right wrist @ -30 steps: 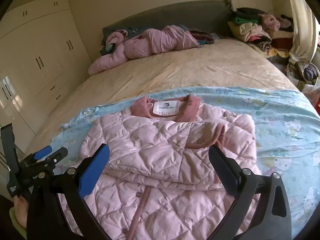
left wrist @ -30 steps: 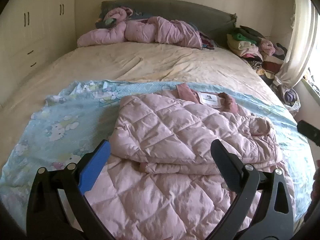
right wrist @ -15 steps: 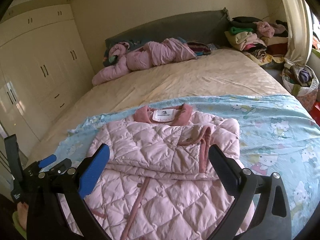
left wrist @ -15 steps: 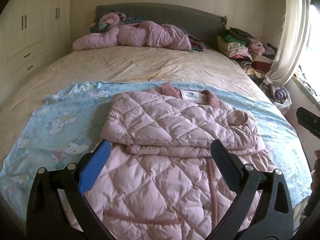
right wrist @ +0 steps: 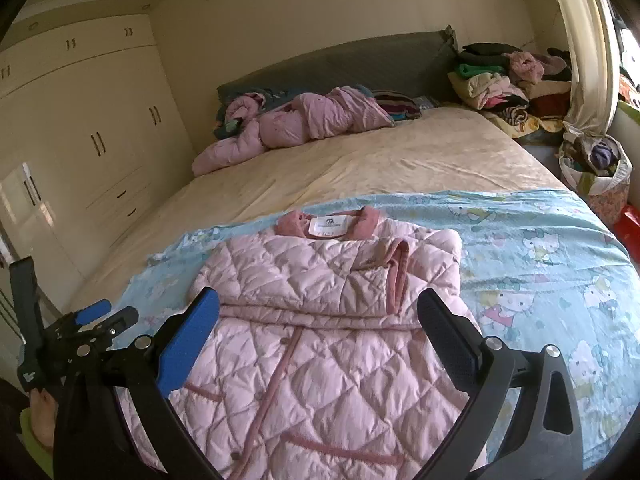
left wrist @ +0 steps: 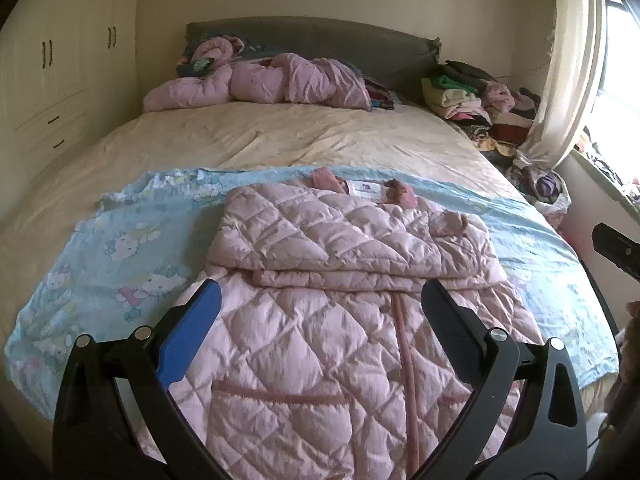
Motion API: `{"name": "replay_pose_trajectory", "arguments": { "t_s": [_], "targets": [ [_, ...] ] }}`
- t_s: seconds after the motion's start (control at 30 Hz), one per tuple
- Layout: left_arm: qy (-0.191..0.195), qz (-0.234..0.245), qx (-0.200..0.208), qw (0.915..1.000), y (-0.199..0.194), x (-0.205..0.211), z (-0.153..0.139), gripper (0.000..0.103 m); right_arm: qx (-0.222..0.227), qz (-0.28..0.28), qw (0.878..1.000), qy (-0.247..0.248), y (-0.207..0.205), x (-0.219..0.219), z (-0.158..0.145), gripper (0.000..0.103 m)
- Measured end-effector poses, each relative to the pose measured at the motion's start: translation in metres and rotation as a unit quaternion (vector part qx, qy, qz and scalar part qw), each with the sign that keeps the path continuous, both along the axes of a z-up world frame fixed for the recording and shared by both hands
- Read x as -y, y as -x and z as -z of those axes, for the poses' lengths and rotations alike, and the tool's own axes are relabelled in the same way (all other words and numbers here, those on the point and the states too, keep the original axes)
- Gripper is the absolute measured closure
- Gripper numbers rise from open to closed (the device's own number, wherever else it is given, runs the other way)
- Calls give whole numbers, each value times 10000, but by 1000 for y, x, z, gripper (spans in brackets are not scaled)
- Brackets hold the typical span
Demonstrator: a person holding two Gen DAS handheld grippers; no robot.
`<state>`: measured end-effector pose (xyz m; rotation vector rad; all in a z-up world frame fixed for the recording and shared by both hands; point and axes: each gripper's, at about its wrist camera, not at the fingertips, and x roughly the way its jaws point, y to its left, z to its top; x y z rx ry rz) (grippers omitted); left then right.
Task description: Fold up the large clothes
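- A pink quilted coat [left wrist: 352, 320] was laid front-up on a light blue cartoon-print sheet [left wrist: 132, 248] spread over the near part of a bed [left wrist: 304, 140].
- Both sleeves were seen folded in across the chest, forming a thicker band over the upper half; a darker pink cuff [right wrist: 398, 276] was visible lying on top at the right side of that band.
- The collar [right wrist: 366, 220] was turned toward the headboard [left wrist: 320, 36], with a white label [right wrist: 330, 226] exposed inside it.
- The lower half of the coat was left flat and unfolded, its button placket running down toward the cameras.
- The left gripper [left wrist: 320, 304] was held above the coat's lower half with its fingers spread wide apart and nothing between them.
- The right gripper [right wrist: 318, 312] was likewise held over the lower half, fingers wide apart and empty.
- No contact with the fabric could be confirmed for either gripper; they appeared to be hovering.
- In the right wrist view the left gripper was seen at the left edge, beside the bed, with part of a hand [right wrist: 42, 412] and a green sleeve [right wrist: 34, 440] below it.
- A second pink padded garment [left wrist: 272, 84] was left crumpled near the headboard.
- Stacked clothes [right wrist: 504, 76] were piled at the bed's far right corner, beside a curtain [left wrist: 568, 64].
- A cream wardrobe [right wrist: 80, 128] was seen along the left wall.
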<state>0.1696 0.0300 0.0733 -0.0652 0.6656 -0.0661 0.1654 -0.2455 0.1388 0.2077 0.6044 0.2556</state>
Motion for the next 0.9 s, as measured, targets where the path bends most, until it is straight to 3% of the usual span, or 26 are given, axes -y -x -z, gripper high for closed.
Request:
{"name": "replay_pose_trajectory", "arguments": {
  "t_s": [0.9],
  "targets": [
    [-228, -74, -188, 9995, 59, -20, 29, 9, -256, 43, 9997, 46, 77, -7, 47, 4]
  ]
}}
